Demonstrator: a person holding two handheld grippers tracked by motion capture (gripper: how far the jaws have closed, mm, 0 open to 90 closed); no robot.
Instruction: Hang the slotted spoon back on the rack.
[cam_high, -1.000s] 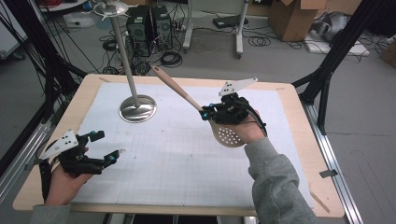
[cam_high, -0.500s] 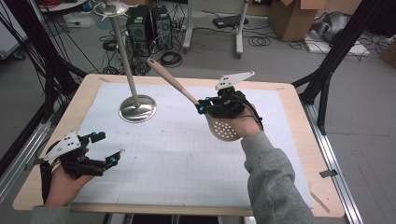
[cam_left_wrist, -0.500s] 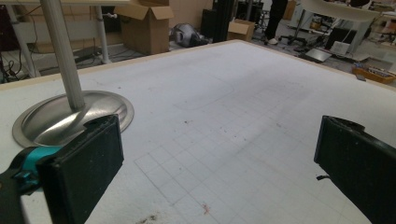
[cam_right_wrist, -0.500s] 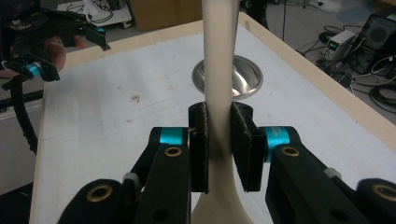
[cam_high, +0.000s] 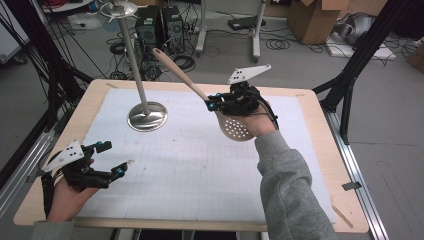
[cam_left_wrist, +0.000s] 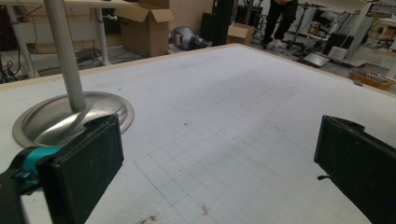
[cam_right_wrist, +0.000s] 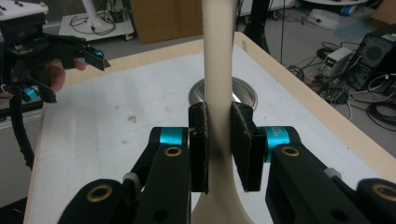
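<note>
A: High view first: what is held at this moment?

B: A slotted spoon (cam_high: 234, 128) is held by the right gripper (cam_high: 226, 102). It is lifted clear of the table (cam_high: 200, 165), at the right and far part of it. The perforated head hangs low beside the hand, and the handle points up and to the far left, toward the stand (cam_high: 145, 115).

A: Is the grip confirmed in the right gripper view?

B: Yes. There the handle of the spoon (cam_right_wrist: 218, 70) is seen pressed between the two pads (cam_right_wrist: 201, 144), so the jaws are narrow and closed on it.

A: And the left gripper?

B: The left gripper (cam_high: 115, 160) is kept at the near left corner, just above the table, with jaws wide apart and nothing between them. In the left gripper view only the mat and the stand base (cam_left_wrist: 70, 119) are seen ahead.

A: How far is the work judged to be?

B: The picking up can be taken as done. The hanging of the spoon on the stand, if that is intended, is not yet done: the handle is near the pole (cam_high: 132, 55) but apart from it.
</note>
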